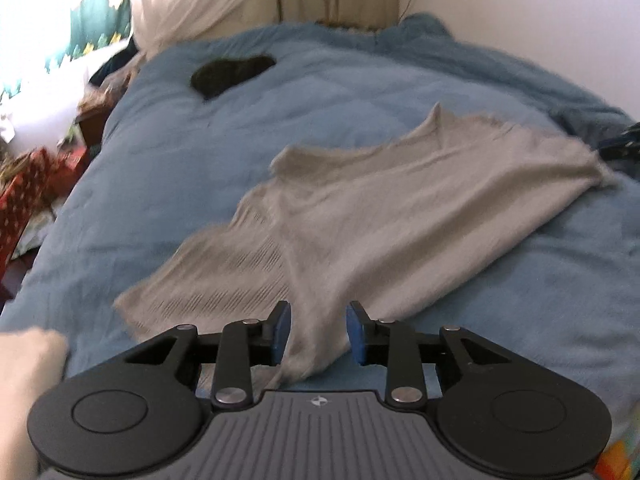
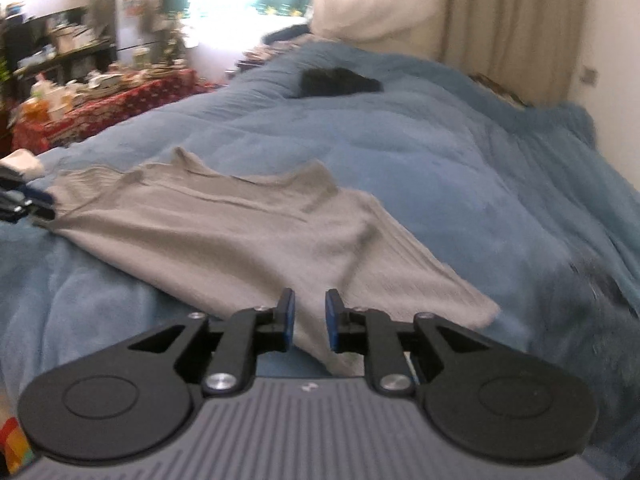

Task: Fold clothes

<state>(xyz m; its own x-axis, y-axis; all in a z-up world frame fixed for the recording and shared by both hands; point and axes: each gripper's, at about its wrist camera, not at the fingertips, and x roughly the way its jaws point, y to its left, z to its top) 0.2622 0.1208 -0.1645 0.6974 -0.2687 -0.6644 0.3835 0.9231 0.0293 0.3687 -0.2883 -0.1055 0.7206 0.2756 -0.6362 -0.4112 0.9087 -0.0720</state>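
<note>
**Grey knit top stretched between two tongs on the bed**

Nearest, the left gripper [image 1: 318, 330] has its blue pads set narrowly apart with a bunched corner of the grey top [image 1: 360, 216] running between them; whether the pads actually pinch the cloth I cannot tell. The right gripper [image 2: 310, 326] stands likewise, narrow, with another corner of the top [image 2: 240, 232] passing through the gap, its hold equally unclear.

Beyond them the top lies spread, wrinkled and skewed, across the near half of the blue duvet [image 1: 200, 152], nearer the bed's front edge than its head.

Farther off, a dark item [image 1: 232, 74] rests near the head of the bed, well apart from the top.

Likely risks: the loose knit may slip from either pair of pads if they are not tight, and uneven pulling could drag the top askew or bunch the soft duvet beneath, spoiling a straight fold line.
</note>
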